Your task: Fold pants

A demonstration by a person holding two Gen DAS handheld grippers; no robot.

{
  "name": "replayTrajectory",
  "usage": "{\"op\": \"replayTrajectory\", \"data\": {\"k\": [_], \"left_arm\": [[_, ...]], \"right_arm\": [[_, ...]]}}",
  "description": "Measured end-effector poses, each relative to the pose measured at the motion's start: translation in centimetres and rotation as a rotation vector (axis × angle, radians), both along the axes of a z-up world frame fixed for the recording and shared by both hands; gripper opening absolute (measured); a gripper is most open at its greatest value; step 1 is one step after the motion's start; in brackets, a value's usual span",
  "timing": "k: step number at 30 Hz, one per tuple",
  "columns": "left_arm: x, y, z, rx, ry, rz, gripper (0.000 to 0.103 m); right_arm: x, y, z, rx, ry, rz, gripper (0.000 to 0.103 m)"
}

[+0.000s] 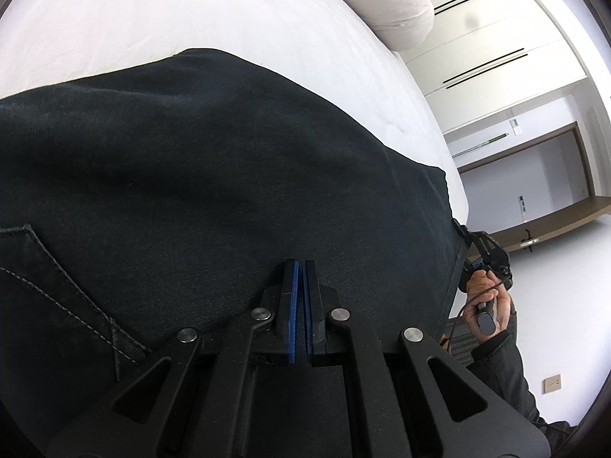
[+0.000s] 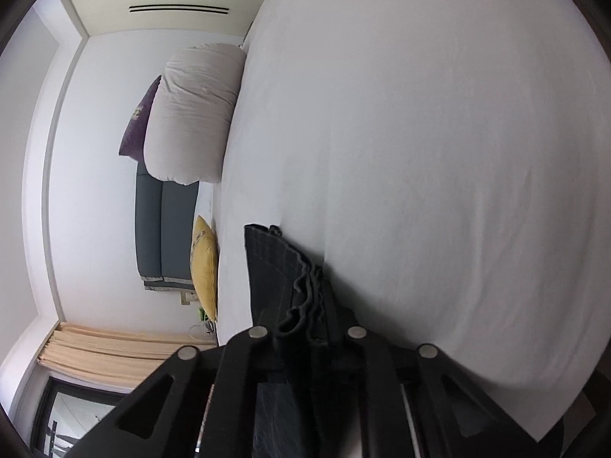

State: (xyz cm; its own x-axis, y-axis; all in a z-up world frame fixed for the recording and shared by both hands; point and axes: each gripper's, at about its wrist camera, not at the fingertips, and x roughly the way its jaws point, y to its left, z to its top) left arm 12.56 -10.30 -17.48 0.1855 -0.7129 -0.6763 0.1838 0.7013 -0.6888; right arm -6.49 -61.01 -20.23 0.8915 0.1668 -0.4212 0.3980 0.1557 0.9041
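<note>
I count one pair of pants (image 1: 214, 160), two grippers, left (image 1: 300, 267) and right (image 2: 305, 324), one white pillow (image 2: 191, 114), one yellow cushion (image 2: 204, 267).

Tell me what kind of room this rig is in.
Most likely a bedroom: the dark denim pants lie on a white-sheeted bed, with a pale stuffed pillow near a grey padded headboard, and white built-in wardrobe doors beyond.

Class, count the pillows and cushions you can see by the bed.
3. A white pillow at the bed's head, a purple cushion behind it, and a yellow cushion further along. Others may be hidden.
</note>
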Motion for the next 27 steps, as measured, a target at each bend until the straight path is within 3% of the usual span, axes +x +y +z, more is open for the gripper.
{"op": "replayTrajectory", "data": {"k": [6,10,13,16,20,21,24,27], "left_arm": [[0.3,0.9,-0.1,-0.015,0.005,0.004,0.002],[0.5,1.6,0.0,-0.023,0.006,0.006,0.002],[0.5,1.9,0.2,-0.036,0.007,0.017,0.002],[0.6,2.5,0.5,-0.058,0.021,0.047,0.002],[0.4,3.2,1.0,-0.110,0.054,0.062,0.004],[0.4,3.4,1.2,-0.125,0.061,0.065,0.010],[0.3,3.8,1.2,-0.202,0.092,0.079,0.052],[0.3,3.8,2.1,-0.238,0.089,0.085,0.072]], "right_arm": [[0.0,0.8,1.1,-0.090,0.033,-0.010,0.010],[0.8,2.4,4.0,-0.225,0.071,0.022,0.010],[2.5,6.8,7.6,-0.434,0.100,0.143,0.010],[4.1,14.5,10.9,-0.687,0.114,0.337,0.010],[4.5,28.8,11.9,-1.077,0.135,0.648,0.010],[4.4,31.2,11.3,-1.131,0.139,0.704,0.010],[4.4,37.5,7.8,-1.283,0.202,0.840,0.010],[4.0,39.7,4.9,-1.413,0.261,0.862,0.010]]}}
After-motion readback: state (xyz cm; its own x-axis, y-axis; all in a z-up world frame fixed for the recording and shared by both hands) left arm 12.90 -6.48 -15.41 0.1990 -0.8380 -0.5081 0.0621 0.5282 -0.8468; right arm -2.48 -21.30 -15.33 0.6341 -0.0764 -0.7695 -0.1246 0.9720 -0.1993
